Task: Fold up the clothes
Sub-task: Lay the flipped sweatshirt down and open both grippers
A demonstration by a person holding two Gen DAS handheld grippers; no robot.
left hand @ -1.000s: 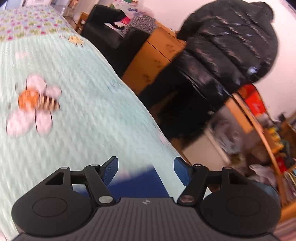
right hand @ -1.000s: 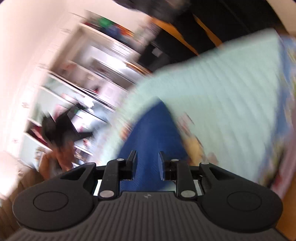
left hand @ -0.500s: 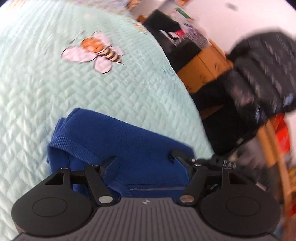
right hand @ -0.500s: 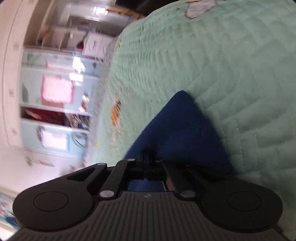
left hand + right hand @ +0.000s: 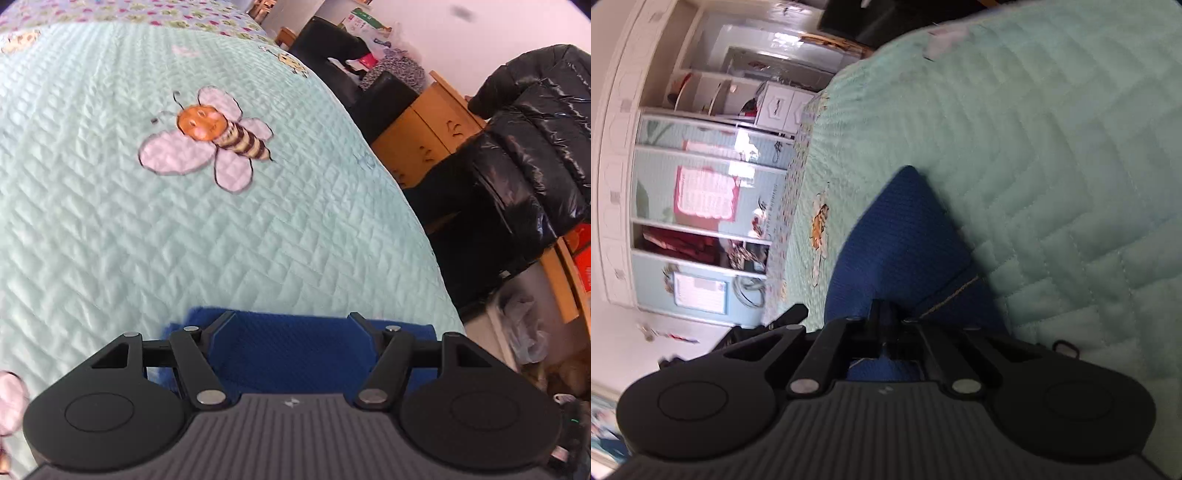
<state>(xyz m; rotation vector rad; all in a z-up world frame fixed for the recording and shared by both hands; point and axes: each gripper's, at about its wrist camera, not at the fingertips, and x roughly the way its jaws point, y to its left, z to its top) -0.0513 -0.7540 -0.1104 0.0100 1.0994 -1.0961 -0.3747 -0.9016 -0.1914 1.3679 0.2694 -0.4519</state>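
Fingers of the left gripper (image 5: 291, 323) were spread wide, with nothing held between them; the blue garment (image 5: 295, 350) was seen lying flat beneath and between them on the pale green quilt (image 5: 110, 240), near its edge. Whether the fingertips pressed on the cloth could not be told. The right gripper (image 5: 892, 314) was drawn fully together, and a fold of the blue garment (image 5: 905, 240) was pinched in it, the cloth rising to a point against the quilt (image 5: 1052, 147); that view was somewhat blurred, so the exact bite was probably at a stitched hem. Only the left wrist view showed the embroidered bee (image 5: 210, 136), a person in a black puffer jacket (image 5: 532, 140) and an orange cabinet (image 5: 417, 136). Only the right wrist view showed white shelving (image 5: 701, 177).
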